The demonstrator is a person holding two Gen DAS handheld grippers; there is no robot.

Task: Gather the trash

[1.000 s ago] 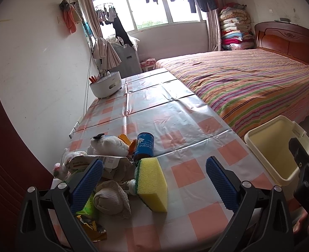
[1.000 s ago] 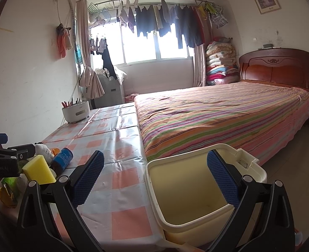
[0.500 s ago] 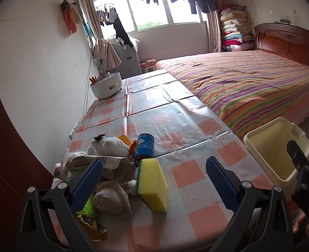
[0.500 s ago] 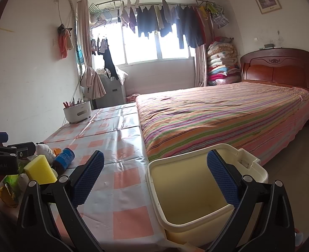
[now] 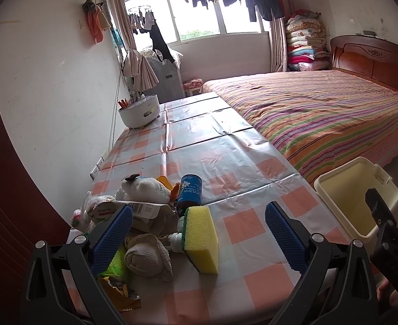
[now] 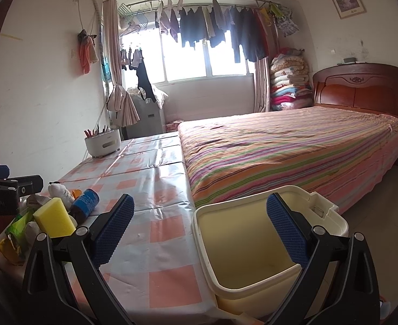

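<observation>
A heap of things lies at the near left of the checked table (image 5: 226, 159): a yellow sponge (image 5: 201, 238), a blue can (image 5: 189, 191), a white plush toy (image 5: 142, 189), a torn cardboard box (image 5: 142, 211), a balled beige cloth (image 5: 146, 257), green and gold wrappers (image 5: 115, 284). My left gripper (image 5: 199, 238) is open, its fingers on either side of the sponge and cloth. A cream bin (image 6: 255, 241) stands beside the table's right edge. My right gripper (image 6: 199, 230) is open and empty above the bin's near rim. The heap also shows in the right wrist view (image 6: 55, 216).
A white holder with pens (image 5: 139, 112) stands at the table's far left by the wall. A bed with a striped cover (image 5: 320, 108) runs along the table's right side. A wall socket (image 5: 97, 168) sits beside the table's left edge.
Both cameras have shifted only slightly. Both grippers stay open and nothing on the table has moved.
</observation>
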